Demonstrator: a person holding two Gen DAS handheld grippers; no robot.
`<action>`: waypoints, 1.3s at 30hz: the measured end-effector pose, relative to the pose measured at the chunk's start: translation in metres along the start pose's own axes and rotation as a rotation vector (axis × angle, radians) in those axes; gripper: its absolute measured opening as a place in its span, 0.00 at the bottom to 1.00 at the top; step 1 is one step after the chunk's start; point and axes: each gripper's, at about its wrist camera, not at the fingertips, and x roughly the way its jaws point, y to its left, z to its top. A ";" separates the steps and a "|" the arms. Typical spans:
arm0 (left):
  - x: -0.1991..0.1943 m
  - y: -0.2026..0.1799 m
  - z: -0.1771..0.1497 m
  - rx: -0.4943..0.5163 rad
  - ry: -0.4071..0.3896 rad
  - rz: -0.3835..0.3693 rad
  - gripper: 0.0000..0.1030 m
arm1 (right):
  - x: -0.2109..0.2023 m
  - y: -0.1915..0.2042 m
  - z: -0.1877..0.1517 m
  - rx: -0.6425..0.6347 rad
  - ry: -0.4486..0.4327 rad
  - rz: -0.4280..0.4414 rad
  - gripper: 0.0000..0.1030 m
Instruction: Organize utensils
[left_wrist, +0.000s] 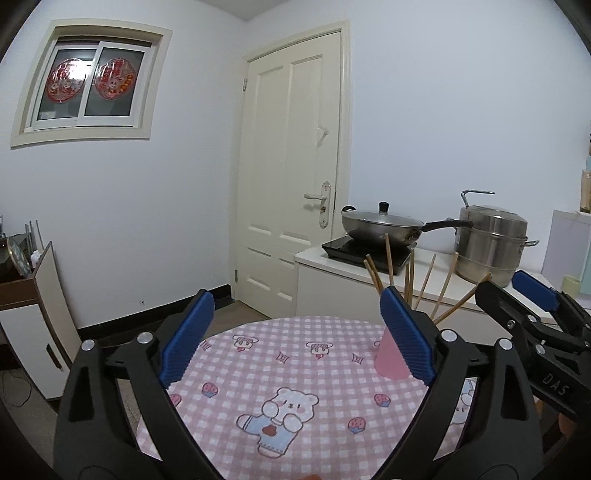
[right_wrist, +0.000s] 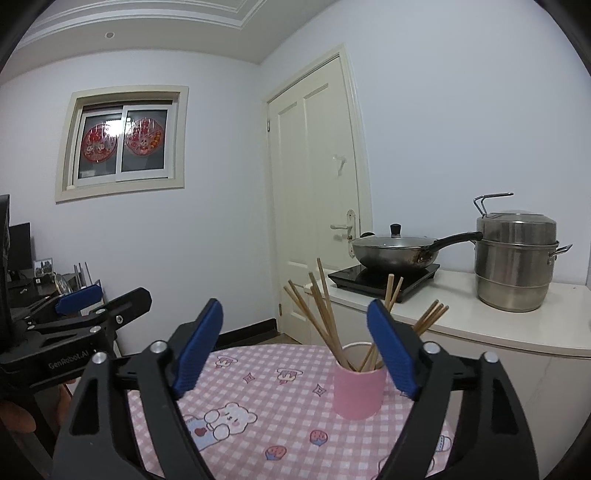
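A pink cup (right_wrist: 357, 391) stands upright on the pink checked tablecloth (right_wrist: 280, 402), with several wooden chopsticks (right_wrist: 325, 325) fanned out of it. My right gripper (right_wrist: 295, 347) is open and empty, hovering over the table with the cup just inside its right finger. In the left wrist view the cup (left_wrist: 389, 360) is half hidden behind my left gripper's right finger, and the chopsticks (left_wrist: 424, 280) stick up behind it. The left gripper (left_wrist: 297, 338) is open, with nothing between its pads. The right gripper (left_wrist: 517, 295) shows at that view's right edge.
A white counter (right_wrist: 480, 317) behind the table carries an induction hob with a lidded wok (right_wrist: 395, 251) and a steel steamer pot (right_wrist: 515, 258). A closed cream door (left_wrist: 291, 184) and a window (left_wrist: 88, 85) are on the far walls. A low cabinet (left_wrist: 33, 325) stands left.
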 end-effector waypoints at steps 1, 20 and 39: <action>-0.003 0.001 -0.001 -0.001 0.000 0.004 0.88 | -0.002 0.001 -0.001 -0.002 0.002 -0.003 0.80; -0.062 -0.001 -0.018 0.036 -0.042 0.022 0.94 | -0.057 0.010 -0.013 -0.024 0.004 -0.018 0.92; -0.100 -0.015 -0.010 0.067 -0.112 -0.008 0.94 | -0.090 0.017 -0.009 -0.037 -0.043 -0.024 0.92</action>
